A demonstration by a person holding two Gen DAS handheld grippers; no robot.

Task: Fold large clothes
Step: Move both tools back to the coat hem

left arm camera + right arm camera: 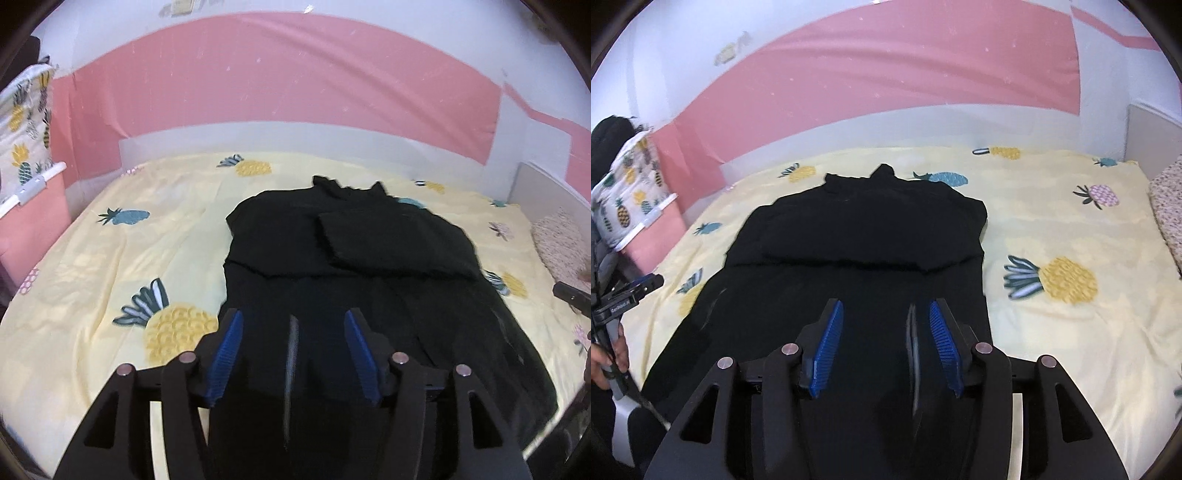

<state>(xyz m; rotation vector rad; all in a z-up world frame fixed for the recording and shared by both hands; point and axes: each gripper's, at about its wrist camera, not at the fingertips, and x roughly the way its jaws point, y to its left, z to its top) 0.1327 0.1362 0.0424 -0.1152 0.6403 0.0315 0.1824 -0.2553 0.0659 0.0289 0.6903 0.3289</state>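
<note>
Left wrist view: the left gripper (293, 354) has its blue pads (226, 354) apart, nothing pressed between them. The black garment (351, 258) lies on the pineapple-print bed sheet (92, 295).

Right wrist view: the right gripper (886, 345) also stands apart above the black garment (857, 236), gripping nothing.

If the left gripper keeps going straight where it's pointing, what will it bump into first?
Most likely the black garment spread on the pineapple bedsheet. The left gripper is open, tilted downward over the dark cloth, with nothing else in its path. Exact depth is hard to judge.
</note>
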